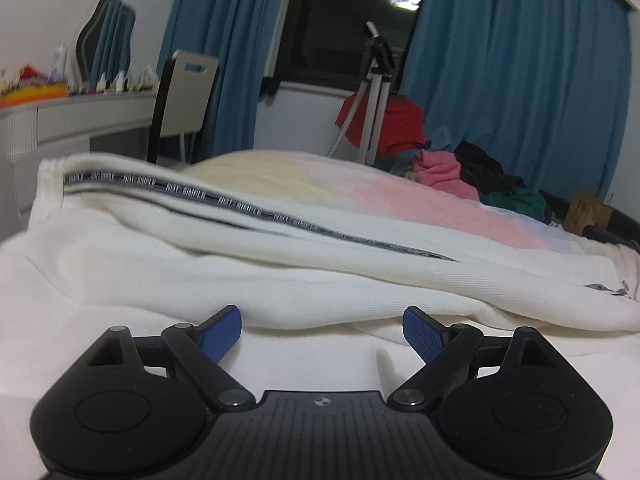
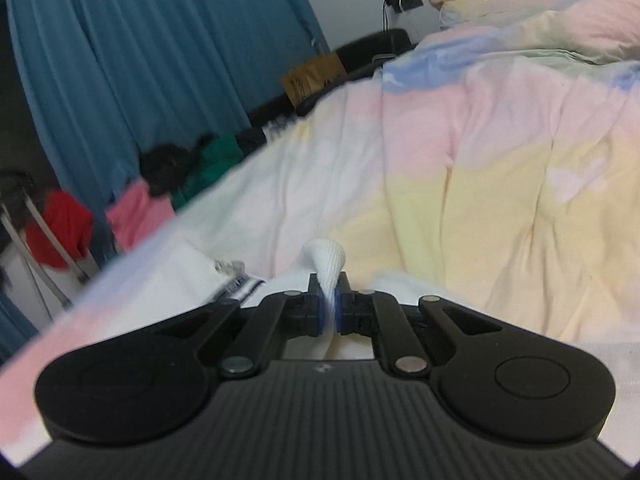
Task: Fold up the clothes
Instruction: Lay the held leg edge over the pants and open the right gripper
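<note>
A white garment [image 1: 280, 264] with a dark printed stripe [image 1: 224, 200] lies in folds on the bed, right in front of my left gripper [image 1: 322, 330]. The left gripper is open and empty, its blue pads [image 1: 222, 334] just short of the garment's near fold. My right gripper [image 2: 330, 308] is shut on a ribbed white edge of the same garment [image 2: 326, 264], which pokes up between the pads. More white cloth with a striped band [image 2: 240, 286] lies just left of it.
A pastel pink, yellow and blue duvet [image 2: 480, 160] covers the bed. A pile of pink, green, black and red clothes [image 1: 460, 172] sits at the far edge. A tripod [image 1: 372, 92], a chair [image 1: 184, 100], a dresser [image 1: 60, 120] and blue curtains [image 1: 520, 80] stand beyond.
</note>
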Tool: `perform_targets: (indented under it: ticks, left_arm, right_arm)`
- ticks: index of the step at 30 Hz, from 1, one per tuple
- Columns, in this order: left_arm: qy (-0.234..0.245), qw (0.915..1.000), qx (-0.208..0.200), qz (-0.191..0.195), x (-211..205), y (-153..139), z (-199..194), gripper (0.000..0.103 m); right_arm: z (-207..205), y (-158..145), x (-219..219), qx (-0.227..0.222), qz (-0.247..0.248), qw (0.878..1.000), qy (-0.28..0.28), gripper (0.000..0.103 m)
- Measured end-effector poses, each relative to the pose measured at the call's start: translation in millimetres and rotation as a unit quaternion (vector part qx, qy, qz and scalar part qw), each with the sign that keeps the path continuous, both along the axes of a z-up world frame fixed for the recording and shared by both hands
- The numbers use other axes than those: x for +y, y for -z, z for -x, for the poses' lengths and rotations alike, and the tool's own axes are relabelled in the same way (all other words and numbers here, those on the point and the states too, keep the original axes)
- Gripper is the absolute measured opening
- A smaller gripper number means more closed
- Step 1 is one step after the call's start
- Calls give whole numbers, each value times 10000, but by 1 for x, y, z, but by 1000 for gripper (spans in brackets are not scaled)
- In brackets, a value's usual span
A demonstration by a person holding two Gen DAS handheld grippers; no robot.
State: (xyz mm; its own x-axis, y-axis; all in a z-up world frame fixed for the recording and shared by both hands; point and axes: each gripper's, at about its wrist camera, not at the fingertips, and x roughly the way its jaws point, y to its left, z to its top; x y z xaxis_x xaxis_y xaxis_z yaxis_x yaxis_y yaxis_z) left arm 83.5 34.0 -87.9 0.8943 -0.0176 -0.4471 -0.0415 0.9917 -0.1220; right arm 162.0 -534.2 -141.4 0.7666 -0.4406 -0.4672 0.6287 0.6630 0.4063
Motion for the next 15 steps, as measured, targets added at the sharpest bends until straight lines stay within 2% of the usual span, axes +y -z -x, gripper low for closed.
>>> perform_targets:
  ticks: [4, 7, 10, 12, 13, 15]
  left_arm:
    - [37, 9999, 0, -113, -12, -8, 4, 89]
    - [131, 9994, -213, -224, -20, -22, 16, 90]
    - [244, 9982, -411, -365, -25, -36, 29, 90]
    - [272, 9977, -513, -353, -27, -43, 39, 90]
    - [284, 9975, -550, -343, -27, -46, 43, 90]
    - [318, 9972, -584, -348, -28, -51, 52, 90]
  right_arm:
    - [3, 1, 4, 47, 24, 9999, -131, 12]
    - [10, -12, 10, 59, 69, 9995, -314, 18]
    - [16, -31, 28, 335, 518, 9967, -535, 44]
    - [31, -45, 47, 258, 932, 9932, -641, 77]
    - [39, -51, 55, 196, 1057, 9918, -698, 81]
    - [52, -67, 70, 199, 1012, 9903, -931, 81]
